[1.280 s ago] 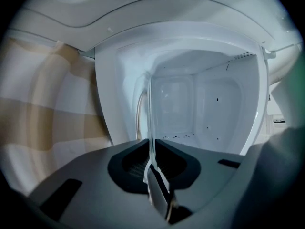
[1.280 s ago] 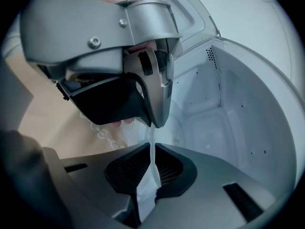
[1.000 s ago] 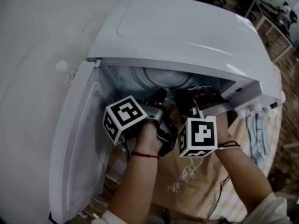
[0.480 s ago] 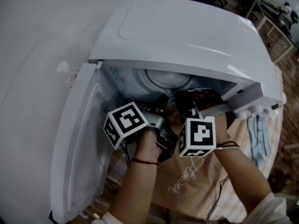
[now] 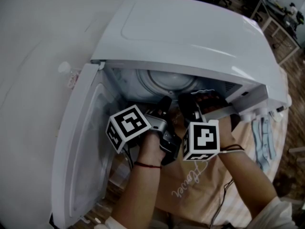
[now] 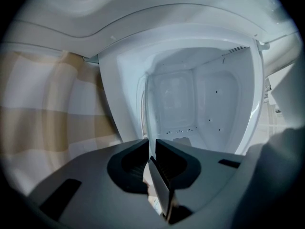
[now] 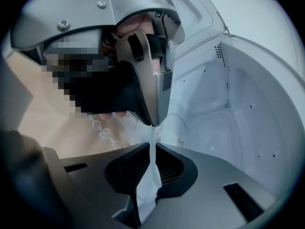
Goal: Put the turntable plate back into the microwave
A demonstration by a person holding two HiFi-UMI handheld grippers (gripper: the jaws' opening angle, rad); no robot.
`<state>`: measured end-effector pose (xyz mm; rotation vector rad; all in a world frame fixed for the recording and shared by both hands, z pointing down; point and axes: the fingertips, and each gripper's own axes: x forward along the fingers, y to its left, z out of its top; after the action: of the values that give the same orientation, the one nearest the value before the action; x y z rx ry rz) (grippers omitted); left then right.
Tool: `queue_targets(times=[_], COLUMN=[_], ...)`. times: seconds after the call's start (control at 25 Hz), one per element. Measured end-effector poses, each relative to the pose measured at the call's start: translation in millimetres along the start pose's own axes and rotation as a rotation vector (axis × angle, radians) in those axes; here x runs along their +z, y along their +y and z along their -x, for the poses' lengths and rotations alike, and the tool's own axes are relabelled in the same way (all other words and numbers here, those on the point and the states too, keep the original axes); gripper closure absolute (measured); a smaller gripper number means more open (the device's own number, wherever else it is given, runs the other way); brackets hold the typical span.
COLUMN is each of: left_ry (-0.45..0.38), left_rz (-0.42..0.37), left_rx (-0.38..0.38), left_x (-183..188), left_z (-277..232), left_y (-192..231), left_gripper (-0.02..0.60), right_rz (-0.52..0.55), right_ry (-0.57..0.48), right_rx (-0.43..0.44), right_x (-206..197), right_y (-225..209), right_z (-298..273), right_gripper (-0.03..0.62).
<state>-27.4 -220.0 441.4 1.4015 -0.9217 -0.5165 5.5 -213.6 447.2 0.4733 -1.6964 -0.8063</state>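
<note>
The white microwave (image 5: 190,32) stands with its door (image 5: 81,147) swung open to the left. The clear glass turntable plate (image 5: 167,82) sits partly inside the cavity (image 6: 200,94), held at its near rim by both grippers. My left gripper (image 5: 164,104) is shut on the plate's edge, which shows edge-on as a thin glass line (image 6: 148,113) running up from the jaws (image 6: 151,149). Close beside it on the right, my right gripper (image 5: 188,104) is shut on the same rim (image 7: 151,171). The left gripper's body (image 7: 152,94) hangs just above the right gripper (image 7: 152,147) in the right gripper view.
The microwave rests on a beige checked tablecloth (image 5: 190,190). A blue and white cloth (image 5: 262,137) lies to the right of it. The open door blocks the left side, and the cavity's top edge (image 5: 181,68) overhangs both grippers. A pale wall (image 5: 38,56) is at the left.
Over the last second both grippers shifted slightly down in the head view, and more of the plate shows inside the cavity. Both grips stay the same.
</note>
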Motion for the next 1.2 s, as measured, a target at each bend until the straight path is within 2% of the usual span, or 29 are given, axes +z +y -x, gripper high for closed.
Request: queue_targets(times=[0.08,0.24,0.64,1.04,1.2], left_ry=[-0.002,-0.007,-0.053,-0.066,-0.072], left_rz=[-0.002,0.006,0.065,0.068,0.068], left_rx=[-0.002,-0.013,-0.09,-0.096,-0.1], left_x=[0.1,0.1,1.5,2.4,2.0], left_z=[-0.3,0.0,1.3,1.0,2.1], left_y=[0.0,0.3,0.4,1.1,2.0], left_gripper=[0.538,0.541,0.545,0.554,0.557], right_rz=[-0.006,0.006,0.045,0.06,0.018], right_ry=[-0.004,-0.011,-0.001,-0.002,-0.031], right_rx=[0.007,-0.032,-0.088,-0.161,-0.167], right_x=[0.5,1.6,2.0,4.6,6.1], right_y=[1.0,-1.7,-0.8,-3.6,0.9], right_z=[0.7,1.3,2.6,4.2,7.8], right_gripper=[0.54,0.54,0.542,0.54,0.54])
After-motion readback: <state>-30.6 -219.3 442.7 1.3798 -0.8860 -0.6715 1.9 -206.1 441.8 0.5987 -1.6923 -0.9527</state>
